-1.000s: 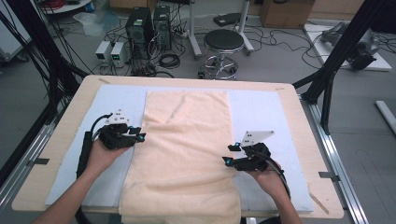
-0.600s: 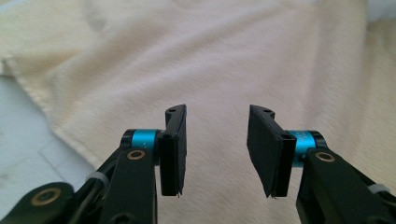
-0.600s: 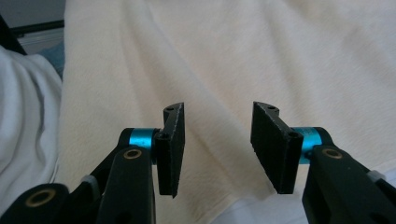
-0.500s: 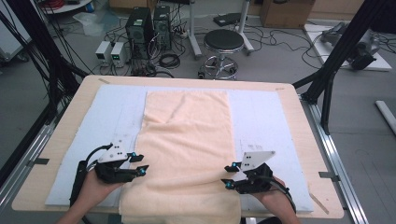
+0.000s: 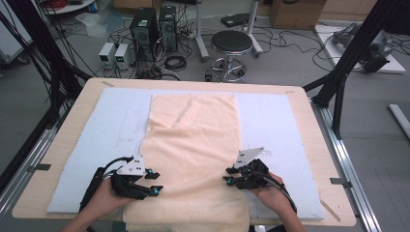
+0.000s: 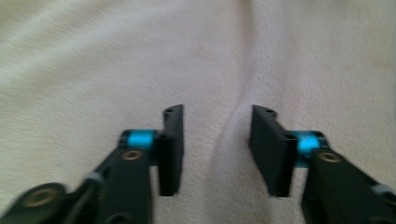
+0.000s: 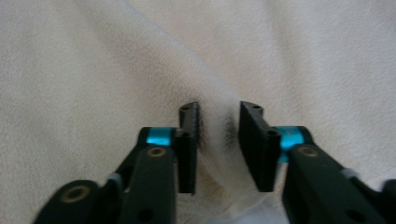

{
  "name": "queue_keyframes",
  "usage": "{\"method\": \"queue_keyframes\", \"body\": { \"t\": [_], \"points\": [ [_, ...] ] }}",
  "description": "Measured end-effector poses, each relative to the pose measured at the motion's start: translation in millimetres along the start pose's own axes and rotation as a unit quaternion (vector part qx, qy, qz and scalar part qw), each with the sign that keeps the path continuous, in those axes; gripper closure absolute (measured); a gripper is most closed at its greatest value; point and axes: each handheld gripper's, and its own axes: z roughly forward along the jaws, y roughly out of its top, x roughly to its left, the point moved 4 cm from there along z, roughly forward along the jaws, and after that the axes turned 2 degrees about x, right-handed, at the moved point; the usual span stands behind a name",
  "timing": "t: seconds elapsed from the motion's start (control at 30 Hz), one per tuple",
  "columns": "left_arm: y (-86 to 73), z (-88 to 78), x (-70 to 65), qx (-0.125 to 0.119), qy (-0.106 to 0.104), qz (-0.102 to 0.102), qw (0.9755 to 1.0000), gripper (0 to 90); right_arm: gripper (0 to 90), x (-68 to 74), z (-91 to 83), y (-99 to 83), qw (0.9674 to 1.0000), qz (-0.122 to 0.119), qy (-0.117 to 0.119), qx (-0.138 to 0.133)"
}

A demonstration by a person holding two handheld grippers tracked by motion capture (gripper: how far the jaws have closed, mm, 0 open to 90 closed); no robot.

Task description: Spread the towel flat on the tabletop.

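One towel (image 5: pixel 193 145) — spread lengthwise on one blue mat (image 5: pixel 116 130) on the table (image 5: pixel 309 101). Two tongs at its near end: left tongs (image 6: pixel 215 149) part-open over a crease, gripping nothing; right tongs (image 7: pixel 218 144) just closing — a raised fold pinched between them.

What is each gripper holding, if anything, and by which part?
Right gripper: a raised fold of the towel sits between closing jaws; grip uncertain. Left gripper: open over the towel, holding nothing.

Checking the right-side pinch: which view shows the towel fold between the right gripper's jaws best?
Right gripper view: a raised towel fold sits between the right gripper jaws, which have just been closing. The high view shows that gripper at the towel's edge, fold hidden. The left gripper view shows flatter towel.
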Motion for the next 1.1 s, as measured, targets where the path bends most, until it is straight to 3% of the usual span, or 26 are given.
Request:
{"method": "queue_keyframes", "body": {
  "t": [0.03, 0.17, 0.3, 0.47, 0.63, 0.7, 0.8, 0.9, 0.97, 1.03, 1.1],
  "points": [
    [-0.8, 1.9, 0.0, 0.006, 0.002, 0.004, 1.0, 66.9, 72.7, -0.7, -0.7, 0.8, 1.0, 0.005, 0.0, -0.001],
    [1.0, 8.2, 7.6, 0.018, 0.023, -0.01, 0.9995, 73.6, 73.6, -8.4, 1.9, 0.8, 0.9997, 0.026, -0.004, 0.004],
    [4.3, 8.2, 12.2, 0.01, 0.032, -0.023, 0.9992, 67.9, 70.0, -9.6, 3.8, 0.6, 0.9997, 0.025, -0.005, 0.006],
    [9.0, -8.7, 10.7, -0.026, 0.044, -0.026, 0.9984, 62.8, 61.6, -3.1, -14.4, 3.7, 0.9992, 0.024, -0.004, -0.03],
    [7.5, -24.8, 2.2, -0.047, 0.052, -0.018, 0.9974, 59.4, 61.8, 15.3, -34.9, 6.9, 0.9986, -0.007, -0.005, -0.052],
    [3.0, -27.1, -2.7, -0.045, 0.049, -0.015, 0.9976, 59.2, 61.8, 23.2, -34.8, 1.5, 0.9986, -0.019, 0.011, -0.049],
    [-5.7, -25.8, -8.5, -0.027, 0.038, -0.011, 0.9989, 58.8, 61.0, 28.0, -26.8, -8.8, 0.9991, -0.025, 0.021, -0.028],
    [-12.0, -19.8, -12.8, -0.009, 0.024, -0.011, 0.9996, 52.4, 60.8, 29.5, -17.0, -16.8, 0.9992, -0.026, 0.028, -0.013],
    [-16.3, -12.7, -14.3, 0.015, 0.018, -0.005, 0.9997, 55.2, 64.2, 30.3, -10.4, -18.7, 0.9991, -0.029, 0.032, 0.0],
    [-20.6, -5.7, -14.8, 0.043, 0.015, 0.006, 0.9989, 63.5, 71.4, 31.8, -2.8, -20.4, 0.9987, -0.033, 0.037, 0.016],
    [-18.9, -5.9, -14.6, 0.045, 0.016, 0.008, 0.9988, 72.4, 84.2, 32.0, -3.0, -20.5, 0.9985, -0.021, 0.05, 0.01]
  ]
}}
